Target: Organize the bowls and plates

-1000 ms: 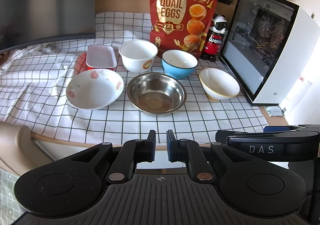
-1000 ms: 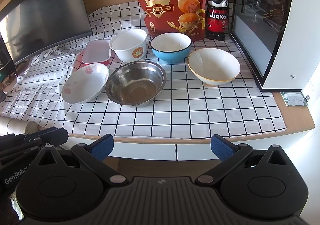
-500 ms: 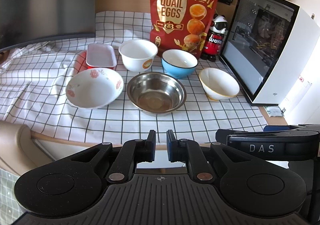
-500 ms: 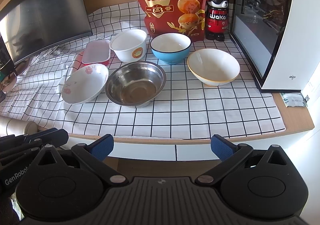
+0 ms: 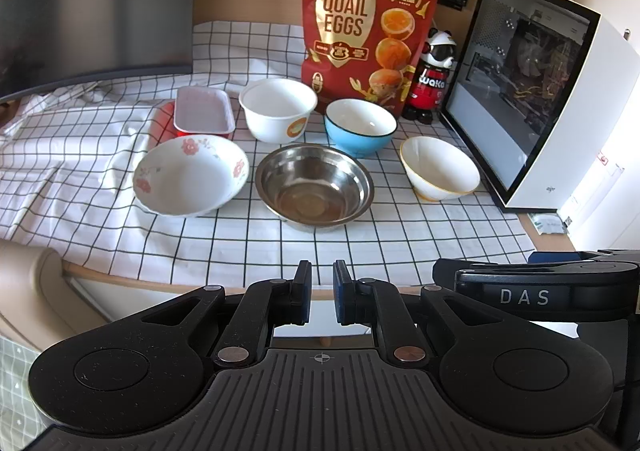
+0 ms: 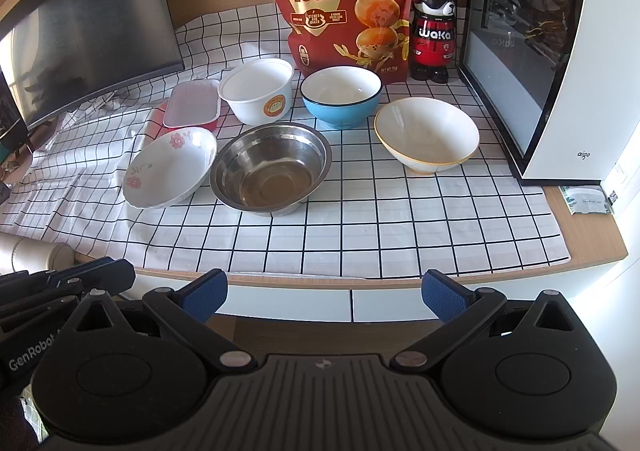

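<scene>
Right wrist: right gripper (image 6: 324, 293) spread wide; left gripper (image 5: 322, 293) nearly closed, empty; rectangular red dish (image 6: 193, 105) long axis runs away from camera.

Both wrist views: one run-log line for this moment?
phase: pre-grasp | left gripper: nearly shut, empty | right gripper: open, empty | steel bowl, blue bowl, floral bowl: unstacked on checked cloth

Bare cloth (image 6: 400, 227) before steel bowl (image 6: 272, 167).
</scene>
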`<state>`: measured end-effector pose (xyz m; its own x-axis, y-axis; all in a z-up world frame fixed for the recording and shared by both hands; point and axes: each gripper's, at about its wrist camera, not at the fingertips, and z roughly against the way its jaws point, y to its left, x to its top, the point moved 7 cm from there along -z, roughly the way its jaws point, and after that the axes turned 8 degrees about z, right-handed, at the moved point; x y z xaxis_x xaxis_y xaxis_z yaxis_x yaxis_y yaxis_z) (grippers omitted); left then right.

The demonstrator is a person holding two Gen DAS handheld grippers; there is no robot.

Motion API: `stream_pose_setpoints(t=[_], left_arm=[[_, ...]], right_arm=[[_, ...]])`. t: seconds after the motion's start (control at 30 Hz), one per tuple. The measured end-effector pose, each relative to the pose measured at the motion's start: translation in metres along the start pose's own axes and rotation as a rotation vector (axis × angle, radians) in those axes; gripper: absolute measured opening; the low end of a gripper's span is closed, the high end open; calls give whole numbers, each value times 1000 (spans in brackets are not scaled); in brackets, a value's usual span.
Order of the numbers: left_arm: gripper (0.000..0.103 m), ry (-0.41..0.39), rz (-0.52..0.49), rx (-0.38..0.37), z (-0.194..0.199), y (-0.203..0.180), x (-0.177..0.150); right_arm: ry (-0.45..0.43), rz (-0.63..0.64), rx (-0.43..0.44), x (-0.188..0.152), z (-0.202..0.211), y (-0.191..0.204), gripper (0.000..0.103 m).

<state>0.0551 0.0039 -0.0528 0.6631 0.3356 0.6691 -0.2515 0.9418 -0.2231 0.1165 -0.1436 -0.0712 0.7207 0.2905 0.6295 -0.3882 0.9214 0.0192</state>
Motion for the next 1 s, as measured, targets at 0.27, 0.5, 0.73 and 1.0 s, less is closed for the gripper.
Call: stream_pose_setpoints(t=[0.27, 0.5, 0.73, 1.0], left_arm=[[13, 2, 7, 5, -1, 3, 0], [13, 11, 26, 9, -12, 11, 11], [13, 22, 67, 25, -40, 36, 28], [13, 69, 115, -180, -73, 72, 72]], right_arm=[[4, 1, 4, 2, -4, -1, 103], [-6, -26, 15, 10, -16, 1, 103], [-60, -36, -19, 32, -36, 4, 103], [-99, -104, 26, 62, -74, 11, 103]])
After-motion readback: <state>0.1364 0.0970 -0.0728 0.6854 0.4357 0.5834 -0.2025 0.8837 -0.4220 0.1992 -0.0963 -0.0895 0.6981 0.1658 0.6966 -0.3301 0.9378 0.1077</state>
